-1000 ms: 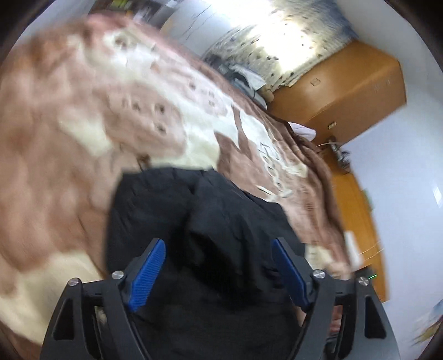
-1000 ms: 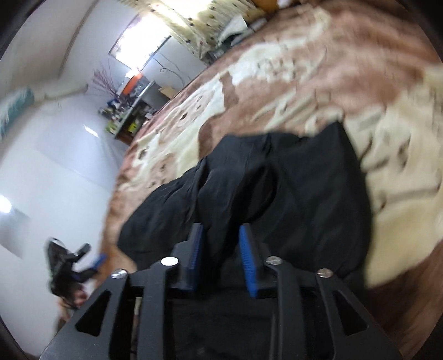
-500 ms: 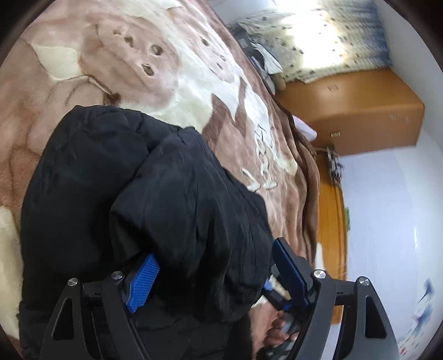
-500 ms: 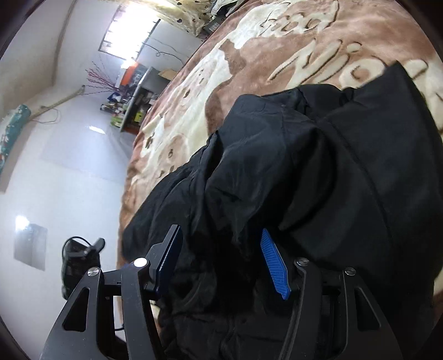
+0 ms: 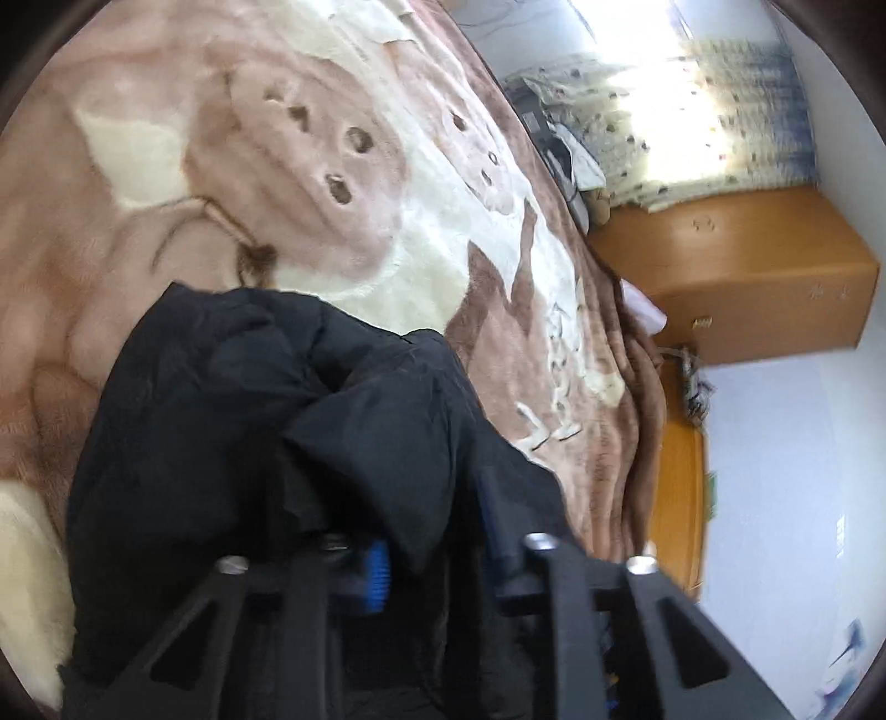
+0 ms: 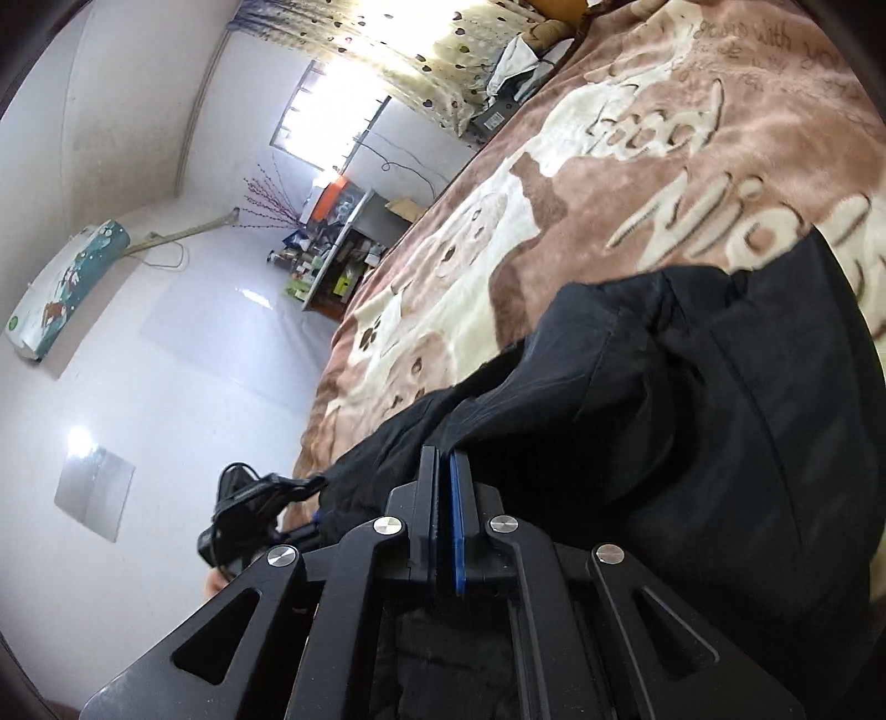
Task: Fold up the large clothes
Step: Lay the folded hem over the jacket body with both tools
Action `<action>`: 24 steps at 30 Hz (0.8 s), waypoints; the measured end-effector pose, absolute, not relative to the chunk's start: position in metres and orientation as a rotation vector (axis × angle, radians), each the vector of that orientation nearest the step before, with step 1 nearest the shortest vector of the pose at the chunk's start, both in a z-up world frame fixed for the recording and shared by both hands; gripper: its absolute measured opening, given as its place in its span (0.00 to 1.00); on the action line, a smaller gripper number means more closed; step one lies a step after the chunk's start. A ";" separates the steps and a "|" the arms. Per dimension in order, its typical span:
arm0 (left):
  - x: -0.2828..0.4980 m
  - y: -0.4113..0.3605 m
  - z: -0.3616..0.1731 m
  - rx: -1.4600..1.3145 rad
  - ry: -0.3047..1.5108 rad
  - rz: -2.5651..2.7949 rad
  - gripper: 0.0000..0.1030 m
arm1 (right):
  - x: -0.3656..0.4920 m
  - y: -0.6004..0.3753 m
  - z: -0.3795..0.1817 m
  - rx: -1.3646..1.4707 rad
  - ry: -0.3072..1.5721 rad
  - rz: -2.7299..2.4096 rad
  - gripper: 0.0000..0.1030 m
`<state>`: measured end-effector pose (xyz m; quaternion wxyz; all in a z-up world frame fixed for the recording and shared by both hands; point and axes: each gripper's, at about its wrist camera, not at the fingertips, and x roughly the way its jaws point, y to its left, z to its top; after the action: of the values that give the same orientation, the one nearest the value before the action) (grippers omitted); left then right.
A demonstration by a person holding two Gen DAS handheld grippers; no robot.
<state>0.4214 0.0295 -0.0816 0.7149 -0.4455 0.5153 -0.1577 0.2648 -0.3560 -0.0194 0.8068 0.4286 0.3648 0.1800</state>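
A large black padded jacket (image 5: 232, 421) lies bunched on a brown and cream blanket (image 5: 343, 166). My left gripper (image 5: 434, 545) is closed on a thick fold of the black jacket; cloth covers most of both blue pads. In the right wrist view the black jacket (image 6: 692, 421) fills the lower right. My right gripper (image 6: 443, 482) is shut, its pads pressed together on a thin edge of the jacket. The left gripper (image 6: 243, 515) shows at the jacket's far edge in that view.
The blanket (image 6: 637, 166) covers a wide bed. An orange wooden cabinet (image 5: 736, 277) stands beyond the bed. A bright curtained window (image 6: 387, 39), a cluttered shelf (image 6: 338, 243) and a white wall lie past the bed's other side.
Both grippers were open around the jacket half a second ago. Both have now closed on folds of it.
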 end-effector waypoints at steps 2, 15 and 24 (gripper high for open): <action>0.414 0.029 -0.080 -0.957 1.142 -0.355 0.12 | 0.254 -0.359 -0.021 0.929 0.760 0.380 0.00; 0.381 0.011 -0.106 -0.645 1.251 -0.286 0.09 | 0.280 -0.317 0.001 0.614 0.815 0.242 0.18; 0.378 0.009 -0.106 -0.548 1.246 -0.298 0.20 | 0.297 -0.253 -0.040 0.240 0.965 0.238 0.20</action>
<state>0.3779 0.0089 -0.1063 0.7671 -0.2524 0.5736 -0.1373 0.2969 -0.2533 -0.0396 0.8720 0.1150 0.4619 0.1139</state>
